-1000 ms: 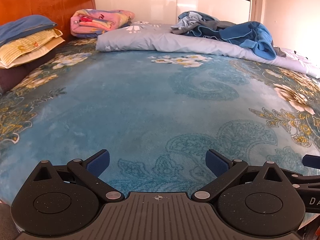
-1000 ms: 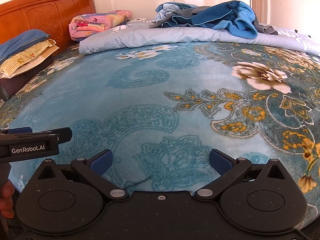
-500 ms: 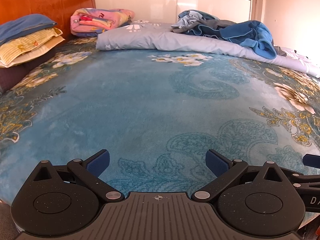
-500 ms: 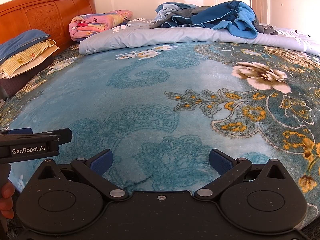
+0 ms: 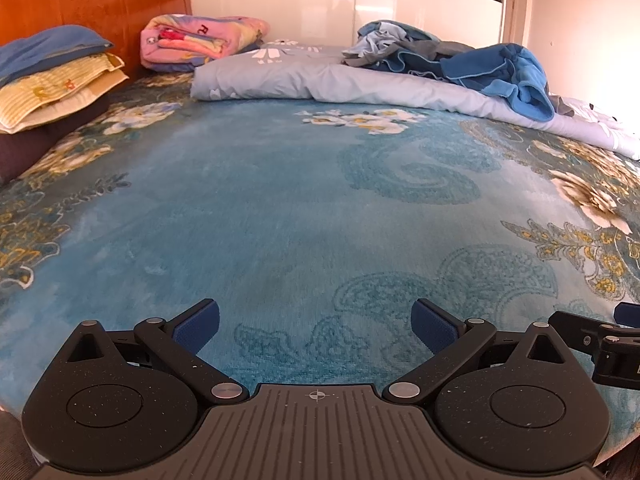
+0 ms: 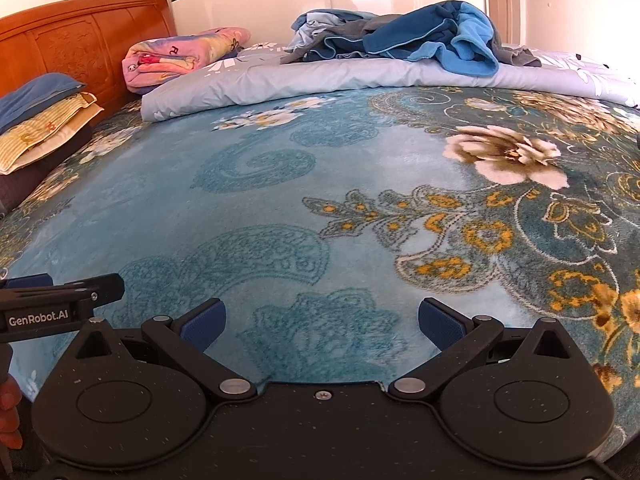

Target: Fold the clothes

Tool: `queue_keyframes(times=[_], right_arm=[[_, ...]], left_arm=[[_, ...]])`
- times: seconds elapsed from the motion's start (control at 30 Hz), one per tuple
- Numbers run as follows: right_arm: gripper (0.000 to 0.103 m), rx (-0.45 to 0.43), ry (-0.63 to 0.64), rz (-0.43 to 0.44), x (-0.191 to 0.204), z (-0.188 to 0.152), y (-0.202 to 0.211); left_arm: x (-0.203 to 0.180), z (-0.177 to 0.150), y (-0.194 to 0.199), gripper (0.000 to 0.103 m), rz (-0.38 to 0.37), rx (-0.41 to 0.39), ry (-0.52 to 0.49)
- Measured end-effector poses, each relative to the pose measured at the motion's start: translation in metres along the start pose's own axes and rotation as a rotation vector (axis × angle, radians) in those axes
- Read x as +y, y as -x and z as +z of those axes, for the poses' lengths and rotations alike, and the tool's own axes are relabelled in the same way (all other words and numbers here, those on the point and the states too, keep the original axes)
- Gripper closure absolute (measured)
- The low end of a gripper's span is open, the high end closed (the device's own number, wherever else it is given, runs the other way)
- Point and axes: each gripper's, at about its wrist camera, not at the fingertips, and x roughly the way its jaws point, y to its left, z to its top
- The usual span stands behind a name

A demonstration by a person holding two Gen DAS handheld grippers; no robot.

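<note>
Two grippers, both empty. Left gripper (image 5: 315, 322): two blue-padded fingers (image 5: 197, 325) spread wide apart, nothing between them, low over the near edge of the blanket (image 5: 280, 208); its side also shows at 9 o'clock in the right wrist view. Right gripper (image 6: 322, 322): two blue-padded fingers (image 6: 440, 326) likewise wide apart and clamping nothing; part of it shows at 3 o'clock in the left wrist view. One hand (image 6: 9, 412), partly seen at 8 o'clock in the right view, under the left gripper. One blue floral blanket, covering the bed, bare across its middle. One pale grey quilt (image 5: 360, 86), rolled in a long ridge across the far side, from 12 to 2 o'clock. One heap of clothes (image 5: 452, 66), unfolded, on top of the quilt at 1 o'clock in the left view and 12 o'clock in the right (image 6: 404, 40), well apart from both grippers; blue, light blue and grey pieces are tangled, their number cannot be told. One folded pink patterned blanket (image 5: 200, 40) at 11 o'clock, beside the quilt's end. One stack of pillows (image 5: 52, 76) at 10 o'clock, at least three layers: blue, yellow, dark. One orange wooden headboard (image 5: 100, 0) behind them. Against the frames a second back, both grippers keep their wide opening and place, and nothing on the bed has shifted.
</note>
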Motion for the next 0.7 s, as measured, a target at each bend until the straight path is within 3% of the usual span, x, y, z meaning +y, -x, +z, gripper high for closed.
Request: queue_keyframes(times=[0.27, 0.43, 0.57, 0.7], right_arm=[[0.001, -0.057, -0.025, -0.008, -0.022, 0.018, -0.008], [0.001, -0.112, 0.004, -0.006, -0.035, 0.051, -0.021], [0.001, -0.188, -0.012, 0.02, -0.056, 0.082, -0.031], [0.001, -0.21, -0.066, -0.002, -0.086, 0.12, -0.057]], left_arm=[[-0.002, 0.011, -0.004, 0.0, -0.029, -0.097, -0.006], [0.001, 0.042, -0.023, 0.0, -0.129, -0.067, 0.007], [-0.002, 0.088, -0.04, 0.0, -0.171, -0.102, -0.028], [-0.013, 0.166, -0.069, 0.0, -0.226, -0.155, -0.087]])
